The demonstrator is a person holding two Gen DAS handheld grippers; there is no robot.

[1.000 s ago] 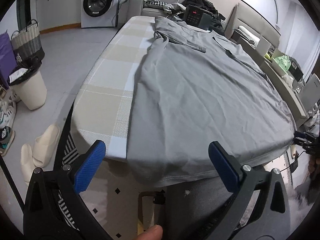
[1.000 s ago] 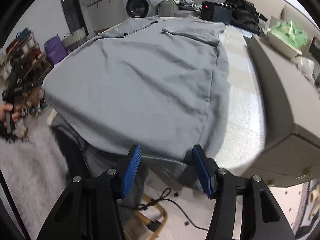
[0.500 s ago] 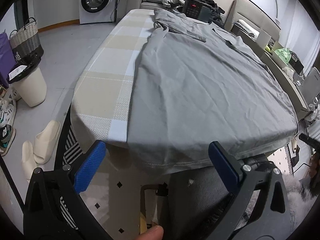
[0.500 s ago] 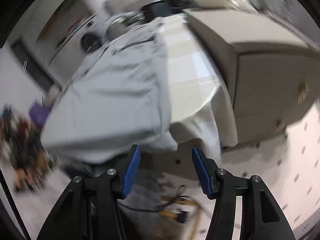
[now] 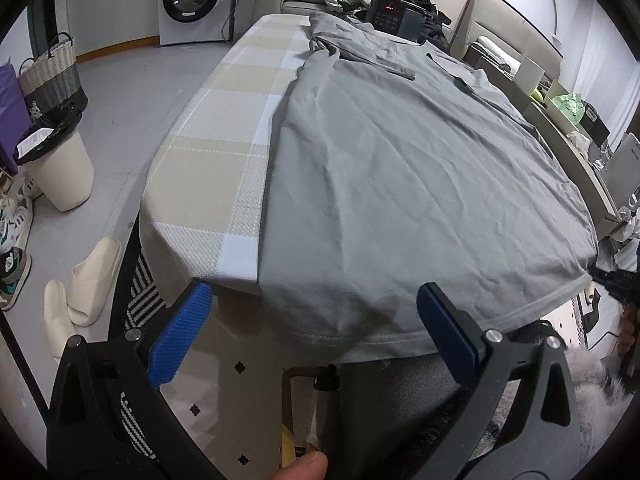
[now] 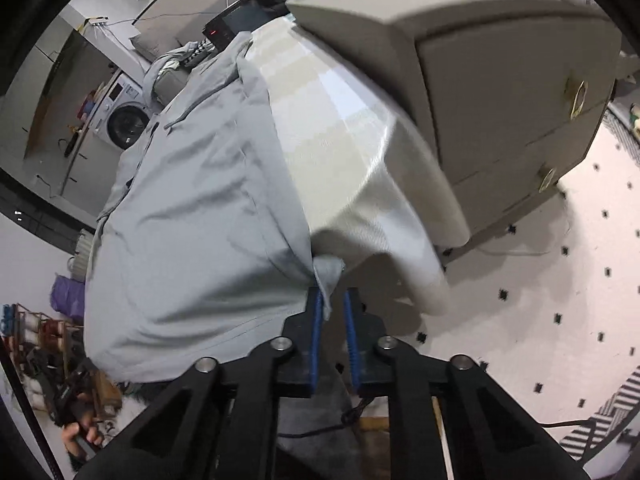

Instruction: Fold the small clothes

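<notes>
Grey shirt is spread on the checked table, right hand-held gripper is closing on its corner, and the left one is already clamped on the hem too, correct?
Not quite. The left hand-held gripper is wide open in the left wrist view, its pads short of the grey shirt hem. The rest holds: right hand-held gripper has the corner between nearly closed pads.

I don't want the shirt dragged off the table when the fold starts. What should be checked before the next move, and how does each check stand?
1. Right gripper has the grey shirt corner between its fingers: ok, though the jaws show a small gap, so grip firmness cannot tell.
2. Left gripper gripping the hem: not ok, it is wide open and short of the cloth.
3. Shirt spread flat: ok, light wrinkles only.
4. Hem on the table: not ok, it hangs over the near edge.
5. Sleeves tucked: cannot tell.
</notes>
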